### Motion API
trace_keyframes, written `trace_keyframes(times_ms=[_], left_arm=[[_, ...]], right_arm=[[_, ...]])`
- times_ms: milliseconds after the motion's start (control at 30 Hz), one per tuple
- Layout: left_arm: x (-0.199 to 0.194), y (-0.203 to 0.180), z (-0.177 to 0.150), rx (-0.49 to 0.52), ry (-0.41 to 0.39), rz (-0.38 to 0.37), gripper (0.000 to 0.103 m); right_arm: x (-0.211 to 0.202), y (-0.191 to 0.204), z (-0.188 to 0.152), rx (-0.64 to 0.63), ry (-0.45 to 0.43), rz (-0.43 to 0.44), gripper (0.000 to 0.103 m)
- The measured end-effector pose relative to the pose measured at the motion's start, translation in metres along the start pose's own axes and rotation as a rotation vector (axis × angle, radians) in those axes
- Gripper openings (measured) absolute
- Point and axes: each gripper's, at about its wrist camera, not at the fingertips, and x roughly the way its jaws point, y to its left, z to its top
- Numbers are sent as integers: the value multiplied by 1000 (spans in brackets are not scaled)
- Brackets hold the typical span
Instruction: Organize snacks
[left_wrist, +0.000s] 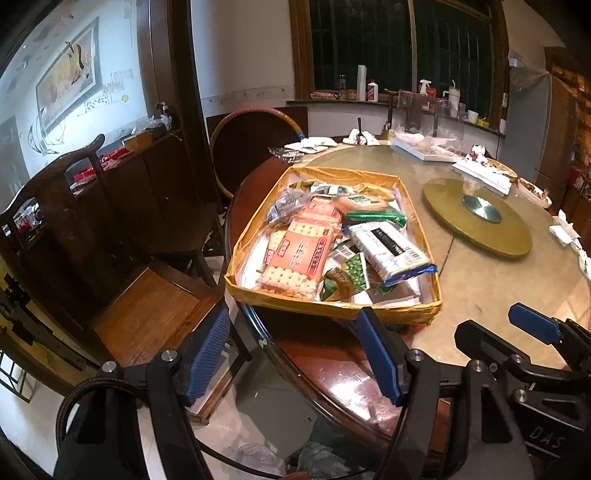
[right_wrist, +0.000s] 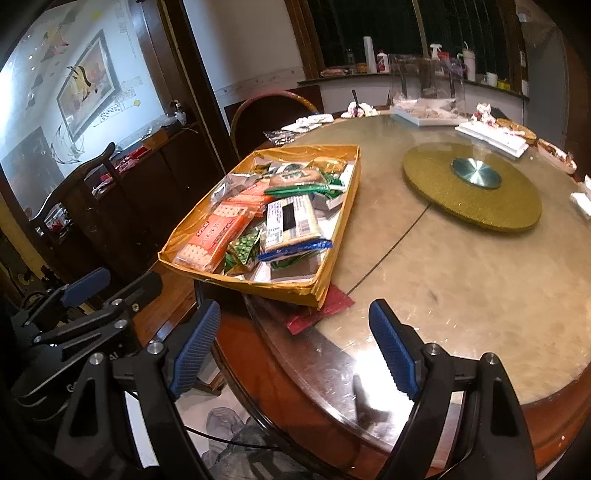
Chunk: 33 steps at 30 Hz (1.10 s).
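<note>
A shallow yellow box (left_wrist: 334, 308) (right_wrist: 280, 290) sits at the near left edge of the round table, partly overhanging it. It holds several snack packs: orange cracker packs (left_wrist: 295, 254) (right_wrist: 216, 238), a white pack with blue ends (left_wrist: 393, 251) (right_wrist: 293, 225), green pea bags (left_wrist: 351, 271) (right_wrist: 243, 249) and a green wrapper (left_wrist: 373, 214). My left gripper (left_wrist: 295, 354) is open and empty, in front of the box over the table edge. My right gripper (right_wrist: 295, 349) is open and empty, just right of it, above the table rim.
A gold lazy Susan (left_wrist: 476, 218) (right_wrist: 471, 186) lies mid-table. A red packet (right_wrist: 321, 308) lies under the box's near corner. White trays and wrappers (left_wrist: 480, 173) crowd the far side. A wooden chair (left_wrist: 147, 314) stands left of the table.
</note>
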Motion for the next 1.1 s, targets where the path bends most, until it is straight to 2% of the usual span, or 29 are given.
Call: trace_keyframes(times_ms=[200, 300, 467, 800, 1100], left_arm=[[15, 2, 0, 2, 19, 34, 72], [21, 4, 4, 5, 18, 27, 72], [31, 7, 12, 10, 29, 24, 72], [52, 17, 33, 3, 35, 43, 72], [71, 24, 38, 2, 71, 53, 72]], right_arm=[[18, 6, -1, -39, 27, -2, 83], [23, 7, 2, -39, 30, 7, 83], [27, 10, 17, -69, 1, -26, 83], [59, 16, 49, -83, 26, -14, 83], [79, 20, 55, -84, 60, -8, 83]])
